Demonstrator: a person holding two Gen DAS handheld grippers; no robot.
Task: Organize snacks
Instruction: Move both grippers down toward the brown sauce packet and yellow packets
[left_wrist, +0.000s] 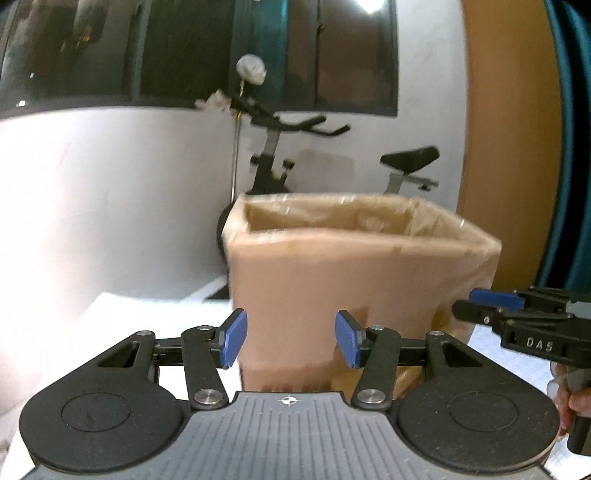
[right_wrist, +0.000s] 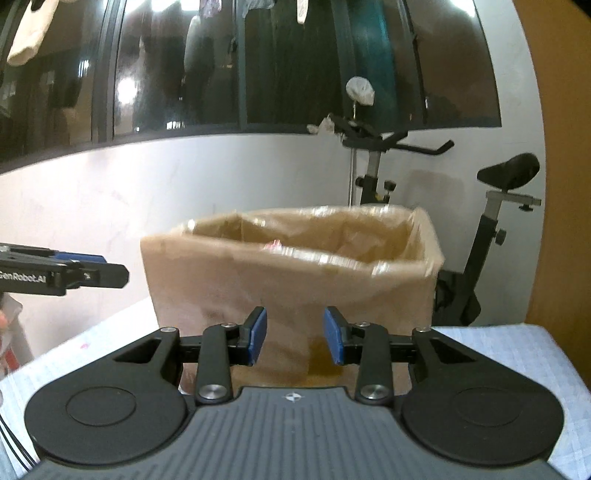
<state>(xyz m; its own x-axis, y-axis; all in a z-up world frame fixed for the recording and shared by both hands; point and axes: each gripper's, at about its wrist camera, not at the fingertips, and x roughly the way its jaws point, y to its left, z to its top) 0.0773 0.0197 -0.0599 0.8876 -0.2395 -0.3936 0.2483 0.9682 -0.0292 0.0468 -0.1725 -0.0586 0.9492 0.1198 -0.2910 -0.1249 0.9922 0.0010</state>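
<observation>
place: home room | signs: exercise bike standing centre frame; laundry hanging upper left by dark windows

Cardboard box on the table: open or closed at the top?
Open. The cardboard box has no lid, and its clear plastic liner folds over the rim.

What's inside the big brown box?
The box is lined with clear plastic. Over the rim, only a small pinkish-red bit shows, too blurry to name. The front wall hides everything deeper down, so any snacks there cannot be seen.
</observation>
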